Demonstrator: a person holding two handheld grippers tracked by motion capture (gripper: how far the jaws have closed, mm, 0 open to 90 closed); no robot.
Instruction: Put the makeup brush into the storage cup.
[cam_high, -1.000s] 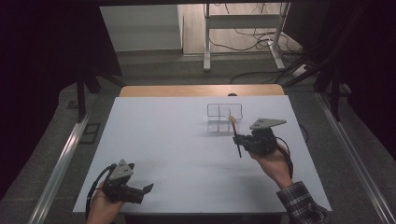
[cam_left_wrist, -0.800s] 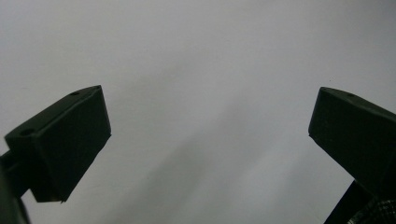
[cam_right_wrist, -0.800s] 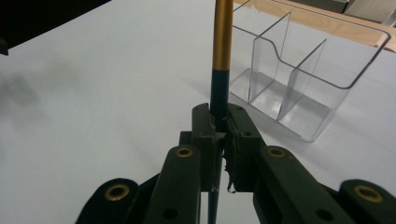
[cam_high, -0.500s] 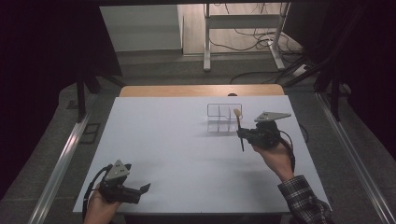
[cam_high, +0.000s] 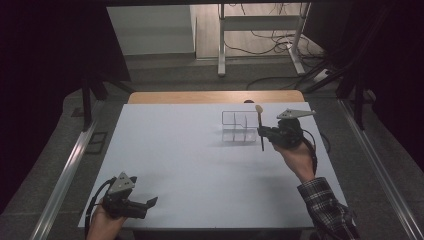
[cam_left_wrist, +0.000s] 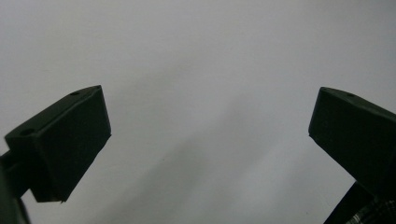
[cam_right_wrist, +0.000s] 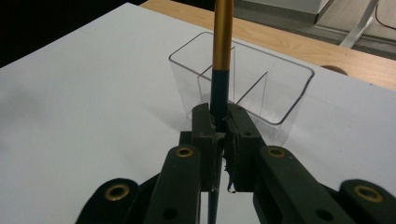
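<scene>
A thin brush (cam_right_wrist: 222, 42) stands nearly upright in the right gripper (cam_right_wrist: 223, 122), its jaws pressed together on the dark lower shaft just below the gold band. In the high view the brush (cam_high: 260, 127) shows a pale, rounded tip at the top and a dark handle running down past the grip. It hangs in the air just beside the near edge of a clear plastic organizer (cam_right_wrist: 243, 88), a box with divider walls that sits on the far right part of the white table (cam_high: 200, 160).

The brush looks light and stiff, with a smooth, narrow handle that could swivel or slip in a pinch; holding it on the shaft, away from the soft tip, seems the safe choice, and the current hold does that. The organizer looks light enough to slide if bumped.

The left gripper (cam_high: 131, 202) rests at the near left corner of the table, well apart, its jaws spread wide over bare surface with nothing between them.
</scene>
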